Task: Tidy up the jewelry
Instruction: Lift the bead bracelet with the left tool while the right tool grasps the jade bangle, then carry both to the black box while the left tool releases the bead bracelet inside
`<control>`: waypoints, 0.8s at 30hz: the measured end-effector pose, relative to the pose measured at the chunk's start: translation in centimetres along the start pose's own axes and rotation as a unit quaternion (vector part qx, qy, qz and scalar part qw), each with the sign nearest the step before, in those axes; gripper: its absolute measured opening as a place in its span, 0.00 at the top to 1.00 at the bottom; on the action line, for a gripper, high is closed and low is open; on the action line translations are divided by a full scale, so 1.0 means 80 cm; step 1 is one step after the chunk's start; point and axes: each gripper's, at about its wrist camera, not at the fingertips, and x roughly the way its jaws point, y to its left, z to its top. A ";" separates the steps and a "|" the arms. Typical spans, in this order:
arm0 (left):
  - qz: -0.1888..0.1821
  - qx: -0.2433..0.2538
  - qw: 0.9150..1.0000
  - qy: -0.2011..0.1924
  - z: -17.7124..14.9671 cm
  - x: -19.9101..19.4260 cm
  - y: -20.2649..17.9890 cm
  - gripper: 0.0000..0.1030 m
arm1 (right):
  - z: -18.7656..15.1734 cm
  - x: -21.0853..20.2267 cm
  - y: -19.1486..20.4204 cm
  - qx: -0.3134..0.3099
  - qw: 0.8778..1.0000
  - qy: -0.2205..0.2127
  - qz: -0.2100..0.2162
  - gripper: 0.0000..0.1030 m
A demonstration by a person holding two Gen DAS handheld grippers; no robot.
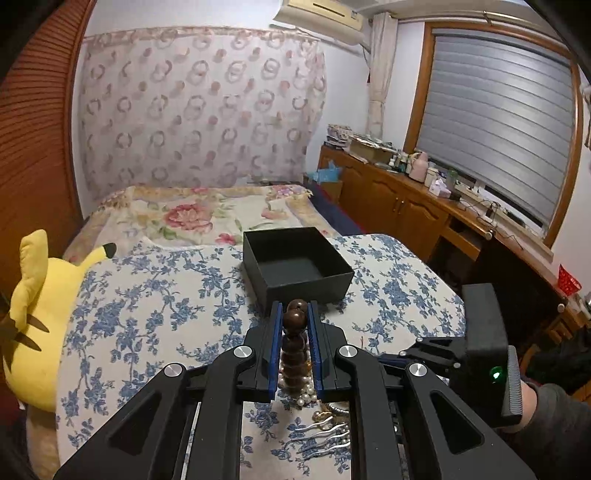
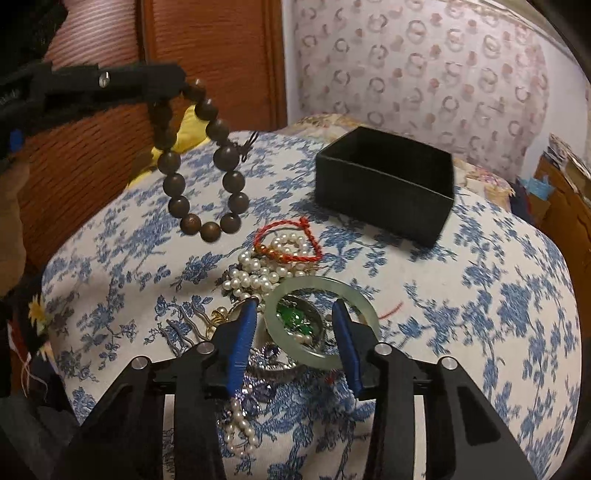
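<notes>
Two hand-held grippers are working: my left hand-held gripper point(image 1: 294, 320) is clamped on the wooden bead bracelet point(image 2: 202, 173), hanging above the bed point(image 2: 480, 295). I'd carry it over the empty black box point(image 1: 295, 266) before releasing. My right hand-held gripper point(image 2: 295, 321) gapes over the jade bangle point(image 2: 321, 321); tangled pearls point(image 2: 258, 273) and red cord point(image 2: 291, 240) crowd it.

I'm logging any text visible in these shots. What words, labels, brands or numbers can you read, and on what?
None can be read.
Black box: no print shows on its walls.
Air conditioner: a small dark label, too blurred to read.
Clutter on the wooden cabinet: packaging too small to read.
Wooden bead bracelet, held in the left tongs: no markings.
</notes>
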 end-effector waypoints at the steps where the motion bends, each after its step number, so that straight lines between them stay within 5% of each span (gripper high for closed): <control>1: 0.001 0.000 1.000 0.000 0.000 0.001 0.001 0.88 | 0.001 0.004 0.002 -0.009 1.000 0.008 -0.006 0.57; 4: 0.003 0.001 1.000 0.001 -0.001 0.001 0.002 0.88 | 0.002 0.012 0.005 -0.027 0.999 0.023 -0.020 0.60; 11: 0.009 -0.001 1.000 0.009 -0.002 0.012 0.006 0.88 | 0.003 0.001 0.001 -0.038 0.999 0.017 -0.026 0.89; 24: 0.013 0.005 1.000 0.008 0.028 0.034 0.003 0.88 | 0.027 -0.030 -0.048 0.006 0.999 -0.033 0.012 0.89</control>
